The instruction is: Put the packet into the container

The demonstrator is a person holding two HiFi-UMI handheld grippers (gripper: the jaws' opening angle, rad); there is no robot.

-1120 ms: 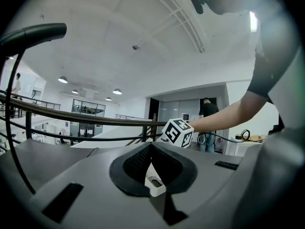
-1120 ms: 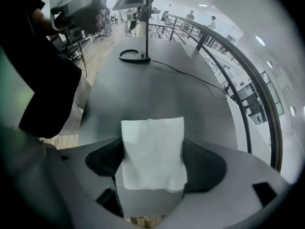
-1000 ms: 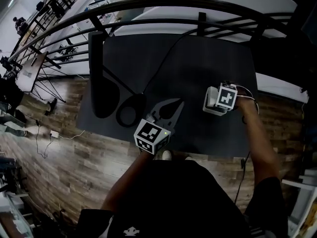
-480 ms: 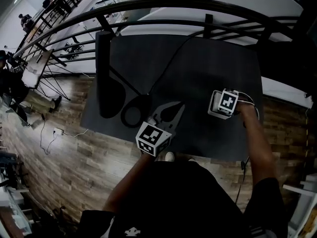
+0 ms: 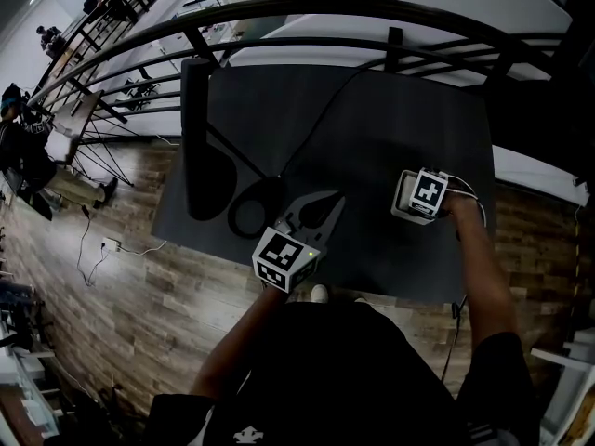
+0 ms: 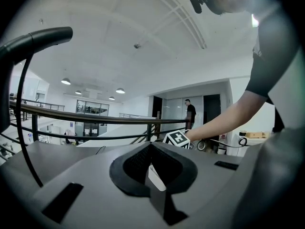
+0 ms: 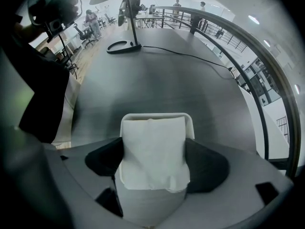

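Packet [image 7: 152, 151] sits btwn the jaws of the R gripper [image 5: 426, 193], which points down over the white container [image 7: 157, 117] on the desk [image 5: 372, 128]. Packet covers the container's mouth, lower edge hanging over the near wall; can't see anything else inside. R jaws wide, clamped on the packet's sides. L gripper [image 5: 321, 210] low over the desk, well apart, jaw tips together, empty.
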